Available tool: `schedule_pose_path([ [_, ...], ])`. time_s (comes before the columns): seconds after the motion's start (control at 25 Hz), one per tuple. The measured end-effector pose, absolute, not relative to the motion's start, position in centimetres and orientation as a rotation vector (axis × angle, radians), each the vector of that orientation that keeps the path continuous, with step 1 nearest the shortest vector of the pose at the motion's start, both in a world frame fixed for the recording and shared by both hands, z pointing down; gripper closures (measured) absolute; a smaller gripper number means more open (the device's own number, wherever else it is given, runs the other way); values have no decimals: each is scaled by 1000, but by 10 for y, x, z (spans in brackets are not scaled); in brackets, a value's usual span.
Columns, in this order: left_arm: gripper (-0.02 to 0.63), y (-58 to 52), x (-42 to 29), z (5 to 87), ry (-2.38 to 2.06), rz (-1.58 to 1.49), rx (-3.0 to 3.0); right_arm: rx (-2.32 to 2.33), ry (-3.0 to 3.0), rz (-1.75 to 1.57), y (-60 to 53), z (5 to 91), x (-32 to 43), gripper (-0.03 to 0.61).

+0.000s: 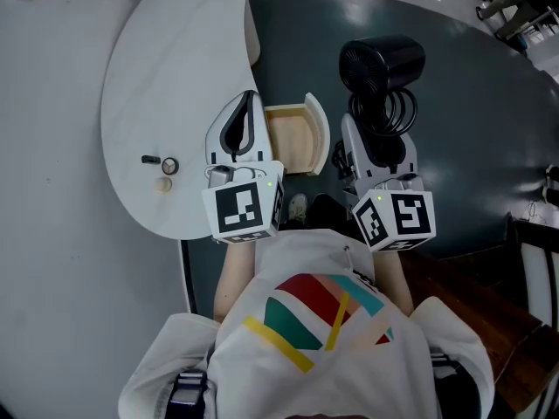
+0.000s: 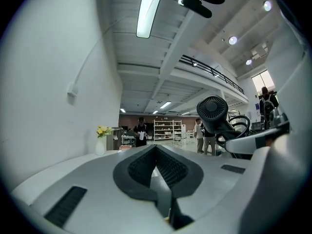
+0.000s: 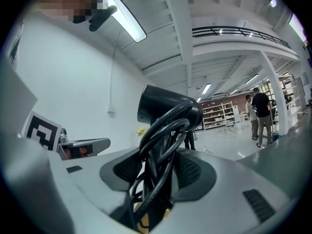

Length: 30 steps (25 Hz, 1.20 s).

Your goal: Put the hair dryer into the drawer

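**Hair dryer clamped in the right hand-held gripper, beside the open drawer**

Seen from the head view, the drawer stands pulled out from the edge of the white bench. Its bare wooden bottom shows, and its curved white front is on its 3 o'clock side. The black hair dryer hangs over the dark floor at about 2 o'clock from the drawer, near it but outside it. Its round barrel lies at 12 o'clock from the right hand-held gripper. Its black cord is looped in coils along the handle.

The right gripper view shows the jaws pressed on the handle and the bundled cord from both sides. The ribbed pads bear against the coils, and the barrel rises just past the fingertips.

The left hand-held gripper lies over the bench edge at 9 o'clock from the drawer, just beside it. In the left gripper view its jaws are together, the pads meeting at the tips with nothing between them. The hair dryer shows at 2 o'clock in that view.

On the bench, at 9 o'clock from the left hand-held gripper, lie three small things; they are too small to name. A small white vase with yellow flowers stands at the far end of the bench in the left gripper view.
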<state>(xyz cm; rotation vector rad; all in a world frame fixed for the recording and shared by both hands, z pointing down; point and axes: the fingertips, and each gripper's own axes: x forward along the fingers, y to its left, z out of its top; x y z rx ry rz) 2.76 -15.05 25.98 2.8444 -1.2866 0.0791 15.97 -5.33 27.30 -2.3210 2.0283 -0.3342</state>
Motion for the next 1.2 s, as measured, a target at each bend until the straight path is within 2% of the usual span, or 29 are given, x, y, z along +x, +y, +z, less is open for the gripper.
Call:
schedule_pose_path([
  [0.72,594,-165,40,250,-1473,39,2740,-2091,2324,-397,-92,283,175,374],
  [1.2,594,-165,20,262,-1620,88,2656,-1871,2885,-471,-97,324,171,374],
])
